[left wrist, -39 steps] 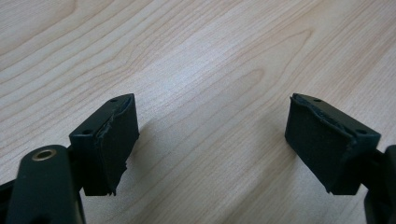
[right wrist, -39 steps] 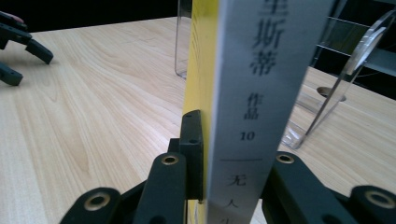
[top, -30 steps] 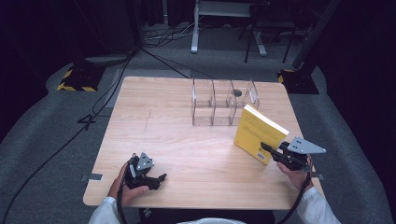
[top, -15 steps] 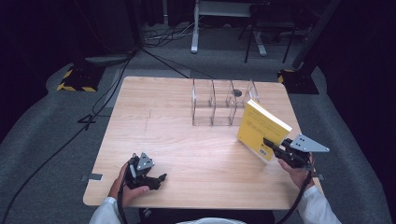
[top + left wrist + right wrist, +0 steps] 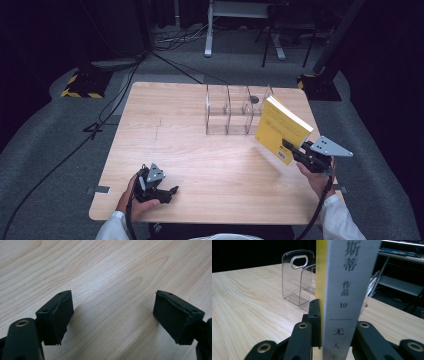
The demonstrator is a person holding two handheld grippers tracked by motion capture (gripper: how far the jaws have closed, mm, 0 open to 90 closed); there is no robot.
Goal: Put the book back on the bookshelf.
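We carry the yellow book toward the clear rack.

High view: our right gripper, clamped on the yellow book, has lifted it nearer the clear rack at 11 o'clock, so slotting looks close. Left gripper view: the left gripper rests over the table, jaws apart, empty. Right gripper view: jaws pinch the book's spine, rack at 10 o'clock.

Both grippers are black. The right gripper carries a grey three-cornered plate with small dark holes, the left gripper a smaller one. Brass-coloured rivets dot the linkages. Black cables trail near white sleeves.
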